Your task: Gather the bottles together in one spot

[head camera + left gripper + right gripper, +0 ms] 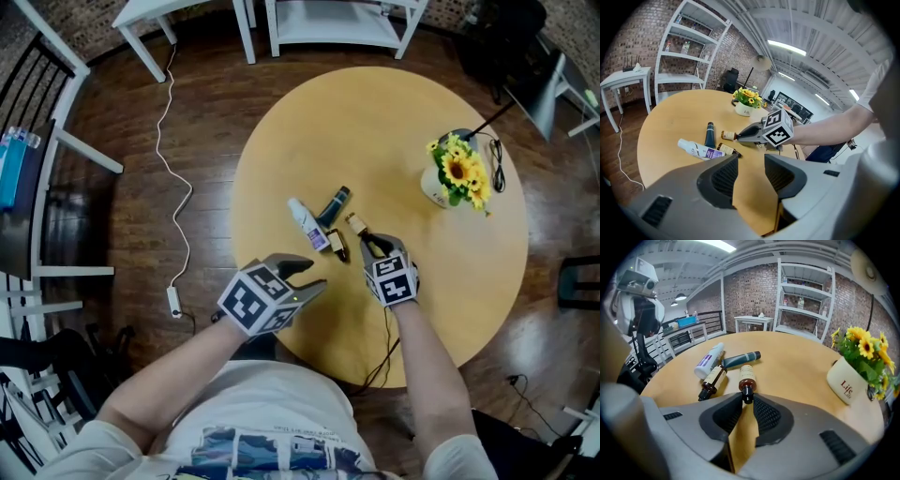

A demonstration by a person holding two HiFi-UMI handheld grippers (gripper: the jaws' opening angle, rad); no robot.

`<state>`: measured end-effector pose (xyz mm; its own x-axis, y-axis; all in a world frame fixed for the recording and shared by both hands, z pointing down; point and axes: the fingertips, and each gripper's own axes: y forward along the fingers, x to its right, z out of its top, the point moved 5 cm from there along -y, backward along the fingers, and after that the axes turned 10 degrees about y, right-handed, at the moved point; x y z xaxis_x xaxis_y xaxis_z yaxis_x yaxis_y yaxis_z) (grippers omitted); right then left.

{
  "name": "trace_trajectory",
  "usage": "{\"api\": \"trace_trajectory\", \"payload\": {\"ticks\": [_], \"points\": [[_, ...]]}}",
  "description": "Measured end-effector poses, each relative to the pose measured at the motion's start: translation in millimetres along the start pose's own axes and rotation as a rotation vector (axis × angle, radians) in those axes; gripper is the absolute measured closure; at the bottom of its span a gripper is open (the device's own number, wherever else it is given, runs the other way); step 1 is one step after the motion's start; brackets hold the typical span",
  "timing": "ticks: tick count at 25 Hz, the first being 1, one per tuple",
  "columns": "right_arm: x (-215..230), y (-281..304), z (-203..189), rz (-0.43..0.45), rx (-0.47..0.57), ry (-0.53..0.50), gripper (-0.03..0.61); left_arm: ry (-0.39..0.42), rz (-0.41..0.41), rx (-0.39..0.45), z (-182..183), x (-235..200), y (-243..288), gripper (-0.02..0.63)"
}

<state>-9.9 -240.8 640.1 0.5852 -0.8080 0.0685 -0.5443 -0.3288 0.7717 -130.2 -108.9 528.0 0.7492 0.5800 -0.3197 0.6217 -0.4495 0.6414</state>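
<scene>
We have the right tongs (pixel 747 399) closed on the black cap of a small amber bottle (pixel 746 376). It lies on its side on the round desk (pixel 797 363), just beside the other three: a second amber bottle (pixel 712 379), a white bottle (pixel 708 361) with a purple label, and a dark teal tube (pixel 740 359), all clustered near the desk's middle. The left tongs (pixel 751 161) hang over the desk's near edge with jaws apart and nothing between them. The grip is our worry: only the very tips pinch a narrow, round cap, so we judge the longer body could pivot or slip free if lifted or dragged. Every item here is a cylinder lying flat on a smooth top, so a nudge from the held bottle could set the neighbours rolling apart and undo the gathering. The white mug of sunflowers (pixel 848 380) stands well apart and seems out of harm's way. The amber bottles look like glass with pale paper labels. The white bottle appears to be glossy plastic, and the tube a matte plastic with a lighter band near its dark cap. The desk is a pale, even, wood-toned surface, and the tongs' pads are dark and cross-hatched, which should help them bite.
</scene>
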Motion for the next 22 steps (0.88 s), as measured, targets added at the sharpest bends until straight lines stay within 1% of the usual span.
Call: {"api": "trace_trajectory", "payload": {"ticks": [6, 12, 17, 19, 22], "points": [[25, -43, -3, -0.017, -0.052, -0.151, 0.489, 0.005, -0.009, 0.009, 0, 6, 2, 0.462], [61, -95, -22, -0.062, -0.134, -0.221, 0.491, 0.02, -0.041, 0.011, 1, 23, 11, 0.462], [82, -131, -36, -0.1, -0.157, -0.199, 0.491, 0.041, -0.076, 0.002, 3, 44, 19, 0.462], [91, -143, -40, -0.111, -0.147, -0.158, 0.491, 0.052, -0.084, -0.002, 5, 50, 22, 0.462], [107, -158, -43, -0.123, -0.121, -0.072, 0.491, 0.066, -0.089, -0.004, 9, 58, 27, 0.462]]}}
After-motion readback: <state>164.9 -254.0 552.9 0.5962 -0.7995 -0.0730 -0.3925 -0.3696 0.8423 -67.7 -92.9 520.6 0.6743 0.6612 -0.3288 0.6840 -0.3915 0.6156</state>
